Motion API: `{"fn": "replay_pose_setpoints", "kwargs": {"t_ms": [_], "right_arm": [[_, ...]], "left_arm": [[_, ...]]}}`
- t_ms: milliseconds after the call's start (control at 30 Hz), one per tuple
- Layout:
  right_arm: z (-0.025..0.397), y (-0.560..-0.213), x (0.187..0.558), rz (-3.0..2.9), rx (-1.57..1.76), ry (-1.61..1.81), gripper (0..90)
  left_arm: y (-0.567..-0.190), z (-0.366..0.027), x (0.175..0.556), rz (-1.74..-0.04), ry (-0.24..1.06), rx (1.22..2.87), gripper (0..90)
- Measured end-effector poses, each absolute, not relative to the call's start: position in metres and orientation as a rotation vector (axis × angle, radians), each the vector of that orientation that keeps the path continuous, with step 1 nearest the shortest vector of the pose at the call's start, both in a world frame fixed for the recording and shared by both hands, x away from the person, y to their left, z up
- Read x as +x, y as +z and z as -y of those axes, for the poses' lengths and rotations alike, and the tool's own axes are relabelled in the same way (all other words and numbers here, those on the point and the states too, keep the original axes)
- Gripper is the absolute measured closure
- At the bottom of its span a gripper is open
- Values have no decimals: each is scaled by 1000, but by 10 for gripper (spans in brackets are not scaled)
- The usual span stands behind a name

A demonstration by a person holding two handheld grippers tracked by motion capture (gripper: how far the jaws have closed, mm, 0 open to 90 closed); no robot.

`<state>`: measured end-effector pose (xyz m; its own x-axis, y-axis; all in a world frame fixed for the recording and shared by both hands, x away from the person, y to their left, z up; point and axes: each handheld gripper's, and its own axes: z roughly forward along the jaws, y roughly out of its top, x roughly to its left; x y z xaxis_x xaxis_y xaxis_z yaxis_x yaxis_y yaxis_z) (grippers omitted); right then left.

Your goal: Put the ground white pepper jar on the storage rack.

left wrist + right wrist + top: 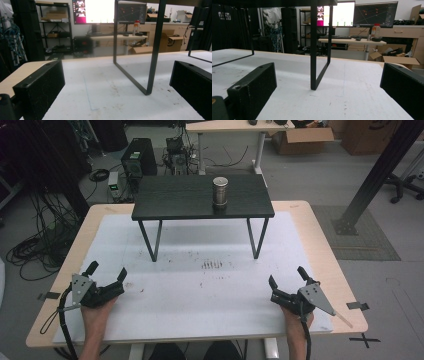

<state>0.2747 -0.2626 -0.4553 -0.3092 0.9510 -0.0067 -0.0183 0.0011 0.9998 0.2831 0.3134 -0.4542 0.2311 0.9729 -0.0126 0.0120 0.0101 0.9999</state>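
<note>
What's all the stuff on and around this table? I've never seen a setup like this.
Metal can: one, silver, upright on the small stand's top.
Small stand: one, black, on the far half of the mat.
Mat: one, white, covering the wooden table.
Cardboard boxes: brown, on the floor beyond.
Cables: black, on the floor left of the table.
Left gripper: one, black, open, near left corner.
Right gripper: one, black, open, near right corner.

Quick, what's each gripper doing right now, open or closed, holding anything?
Left gripper: open, holding nothing.
Right gripper: open, holding nothing.
</note>
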Motion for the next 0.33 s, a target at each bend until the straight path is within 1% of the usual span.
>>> {"fn": "replay_pose_setpoints", "kwargs": {"t_ms": [333], "right_arm": [[263,-455,275,-1425,1027,1445,2]], "left_arm": [[-454,-312,284,-1051,1029,1319,2]]}}
